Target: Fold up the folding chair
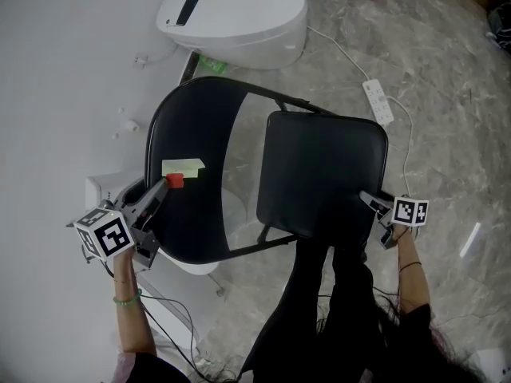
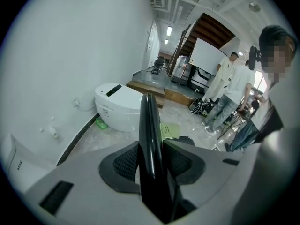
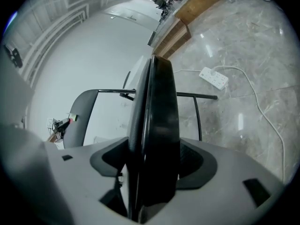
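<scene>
1. The black folding chair (image 1: 275,174), with vinyl panels on a thin metal tube frame, stands unfolded on the grey marble floor (image 1: 447,134). It is close to the white wall (image 1: 64,70), with the person right behind it.
2. The left gripper (image 1: 157,194) is clamped on the rim of the curved backrest (image 1: 188,134). In its own view the dark panel (image 2: 150,139) runs edge-on between the two pads, which press on both faces.
3. The right gripper (image 1: 371,202) is closed the same way on the edge of the square padded seat (image 1: 327,174) nearest the person. The seat's thick edge (image 3: 157,125) fills the gap between its pads.
4. I'd expect the chair to be rigid and moderately heavy, with a hinge that swings the seat freely. The glossy vinyl looks slippery, so the pads could slide if pulled at an angle.
5. Both grips sit far from the pivot, which seems the right place for leverage and keeps clear of the pinching frame joints.
6. Only the head view shows the whole layout: the white smart toilet (image 1: 231,10), the white power strip (image 1: 378,102) and the yellow-green sticky note (image 1: 183,167) on the backrest.
7. Only the left gripper view shows people standing (image 2: 232,93) farther down the room.
8. The right gripper view alone shows the thin cross tube (image 3: 206,96) from the side.
</scene>
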`<state>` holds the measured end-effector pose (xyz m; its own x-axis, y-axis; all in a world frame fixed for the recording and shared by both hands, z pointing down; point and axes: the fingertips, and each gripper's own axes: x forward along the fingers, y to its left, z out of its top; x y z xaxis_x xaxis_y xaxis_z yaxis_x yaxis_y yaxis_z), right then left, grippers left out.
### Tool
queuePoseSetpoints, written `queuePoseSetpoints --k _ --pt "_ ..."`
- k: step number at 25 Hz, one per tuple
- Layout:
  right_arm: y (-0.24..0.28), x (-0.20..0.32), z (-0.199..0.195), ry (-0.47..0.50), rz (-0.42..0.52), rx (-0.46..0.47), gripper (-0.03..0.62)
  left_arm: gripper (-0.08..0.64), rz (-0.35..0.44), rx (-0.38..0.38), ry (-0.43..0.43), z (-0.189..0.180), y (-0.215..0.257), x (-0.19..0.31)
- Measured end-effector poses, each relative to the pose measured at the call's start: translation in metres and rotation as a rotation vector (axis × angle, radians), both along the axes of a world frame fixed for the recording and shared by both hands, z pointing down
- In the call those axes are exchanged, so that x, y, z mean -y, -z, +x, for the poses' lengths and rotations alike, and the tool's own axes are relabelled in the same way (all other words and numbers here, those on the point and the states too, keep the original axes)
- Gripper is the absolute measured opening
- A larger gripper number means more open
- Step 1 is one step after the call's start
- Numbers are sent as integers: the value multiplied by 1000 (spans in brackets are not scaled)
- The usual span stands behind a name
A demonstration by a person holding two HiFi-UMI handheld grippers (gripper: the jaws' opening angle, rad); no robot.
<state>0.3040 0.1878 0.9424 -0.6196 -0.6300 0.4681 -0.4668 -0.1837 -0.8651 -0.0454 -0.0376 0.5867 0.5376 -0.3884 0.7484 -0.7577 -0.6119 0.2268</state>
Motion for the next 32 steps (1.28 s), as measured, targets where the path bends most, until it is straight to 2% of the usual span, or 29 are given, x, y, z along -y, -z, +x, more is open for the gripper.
queuePoseSetpoints --k 4,7,12,16,20,23,27,32 --pt "60 7 2 -38 39 -23 297 149 -1 -49 17 -1 28 -5" --pt "94 17 6 -23 62 -25 285 149 2 -72 26 11 41 -7" --pt "148 30 -14 17 102 -53 268 149 -7 -104 -7 24 71 -15" --pt "194 46 -46 65 149 -16 251 149 -6 -94 -56 43 100 -21" --pt "222 58 -75 84 149 1 249 149 8 -62 -42 48 113 -25" --pt "246 75 -109 84 164 -19 249 149 7 -67 -50 42 128 -27" --pt "279 101 -161 106 170 0 249 149 22 -54 -78 31 147 -25" --pt "294 121 -208 184 149 -54 249 149 14 -51 -82 16 157 -18"
